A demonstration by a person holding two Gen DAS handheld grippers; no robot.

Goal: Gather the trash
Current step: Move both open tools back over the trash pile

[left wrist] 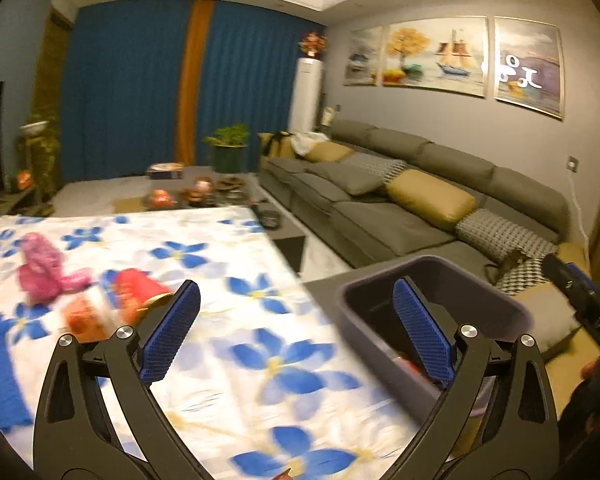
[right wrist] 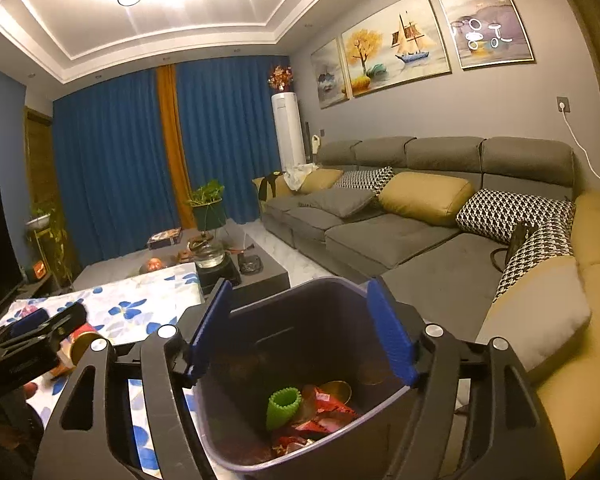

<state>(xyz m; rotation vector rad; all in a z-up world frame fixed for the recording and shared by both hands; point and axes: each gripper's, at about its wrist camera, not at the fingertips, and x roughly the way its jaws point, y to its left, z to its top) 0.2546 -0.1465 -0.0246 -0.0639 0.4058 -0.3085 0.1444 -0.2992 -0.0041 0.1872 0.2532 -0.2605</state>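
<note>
Left wrist view: the left gripper [left wrist: 296, 332] hangs with jaws wide apart and empty over the flowered cloth [left wrist: 228, 344]; a red can [left wrist: 134, 294] and pink wrapper [left wrist: 44, 270] lie there; the dark bin [left wrist: 380, 344] stands just beside the cloth. Right wrist view: the right gripper [right wrist: 300, 330] stands parted, empty, over the bin [right wrist: 236, 404]; green cup [right wrist: 283, 404] and red wrappers [right wrist: 328, 412] lie inside.

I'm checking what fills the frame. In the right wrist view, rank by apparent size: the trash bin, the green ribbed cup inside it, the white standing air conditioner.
1. Trash bin, though it is nearest the camera, which inflates it.
2. White standing air conditioner.
3. Green ribbed cup.
</note>
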